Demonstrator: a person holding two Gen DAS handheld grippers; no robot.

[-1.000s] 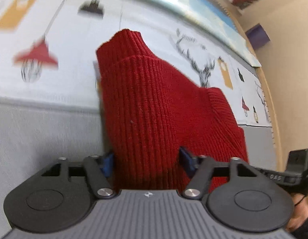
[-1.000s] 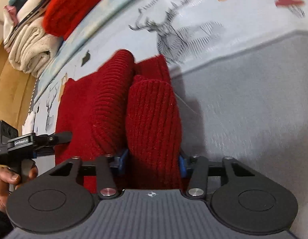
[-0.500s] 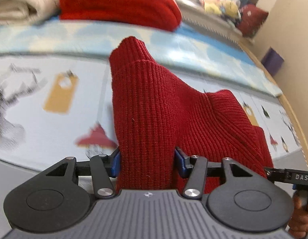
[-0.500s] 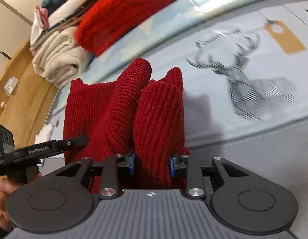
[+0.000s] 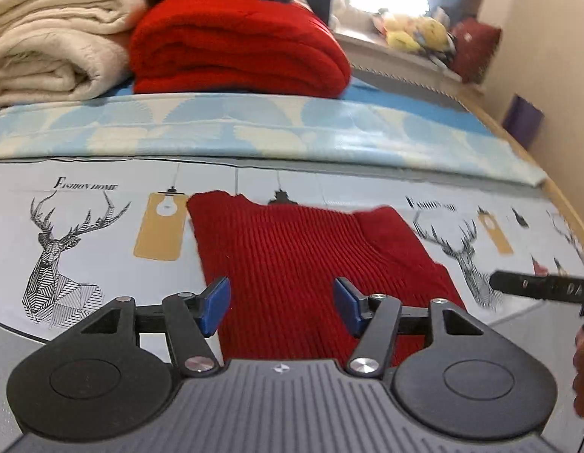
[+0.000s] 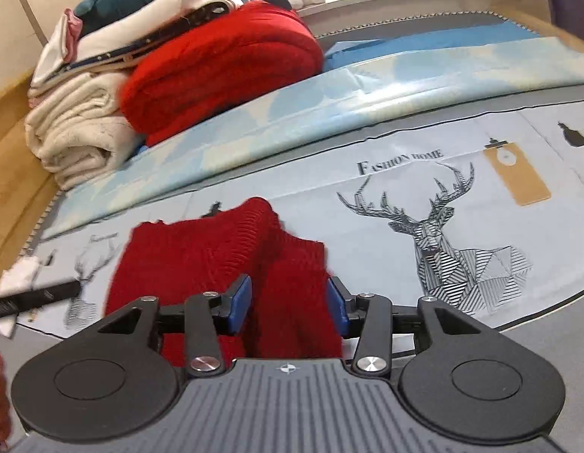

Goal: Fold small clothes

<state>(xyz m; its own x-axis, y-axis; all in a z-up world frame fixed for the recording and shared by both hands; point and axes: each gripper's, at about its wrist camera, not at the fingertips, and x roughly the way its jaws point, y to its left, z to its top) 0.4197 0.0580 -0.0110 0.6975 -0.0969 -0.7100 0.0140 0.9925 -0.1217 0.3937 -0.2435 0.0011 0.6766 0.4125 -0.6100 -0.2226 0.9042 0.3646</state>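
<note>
Since the earlier frame we have let go of the red sweater (image 5: pixel 299 260), which hung pinched in both tools and now lies folded flat on the printed bed sheet (image 5: pixel 84 234). Our left tool (image 5: pixel 280 304) is spread and opening above it, touching nothing. Our right tool (image 6: pixel 288 304) is opening too, with a fold between its pads (image 6: pixel 241 298).

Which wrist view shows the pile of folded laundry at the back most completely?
The right wrist view: the laundry pile shows whole there, with the cream blanket, the red knit and the white and teal pieces stacked on top. The left wrist view shows only the blanket and red knit, and the frame edge cuts off the pile's top.
</note>
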